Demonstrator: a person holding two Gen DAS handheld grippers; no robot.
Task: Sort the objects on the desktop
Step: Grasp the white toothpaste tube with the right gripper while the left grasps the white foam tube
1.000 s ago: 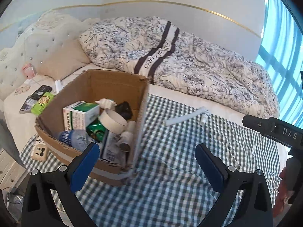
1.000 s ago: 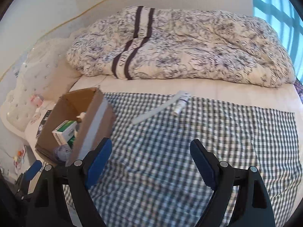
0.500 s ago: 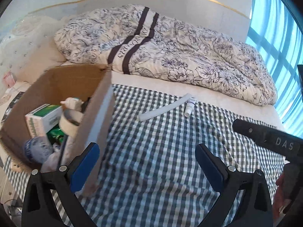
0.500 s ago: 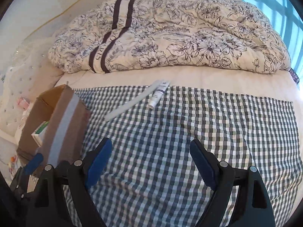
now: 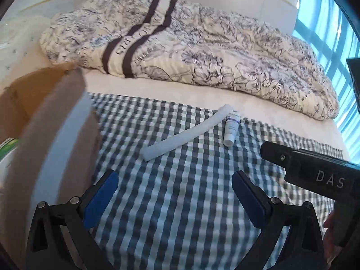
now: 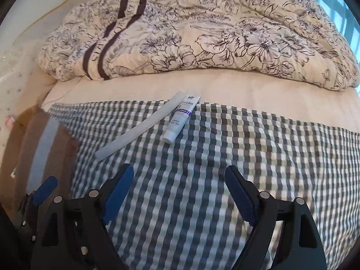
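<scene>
Two things lie on the green-and-white checked cloth (image 6: 225, 157) spread over the bed: a long white foam tube (image 6: 144, 128), and just right of it a small white squeeze tube with purple print (image 6: 180, 119). Brown cardboard box with a pale tape strip (image 5: 51, 135) at left. Left hand-held gripper (image 5: 174, 186) and right hand-held gripper (image 6: 178, 186) both spread wide, empty, above the near cloth.

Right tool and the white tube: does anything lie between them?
Nothing: in the right wrist view only bare checked cloth separates the open right tool from the white tube.
</scene>
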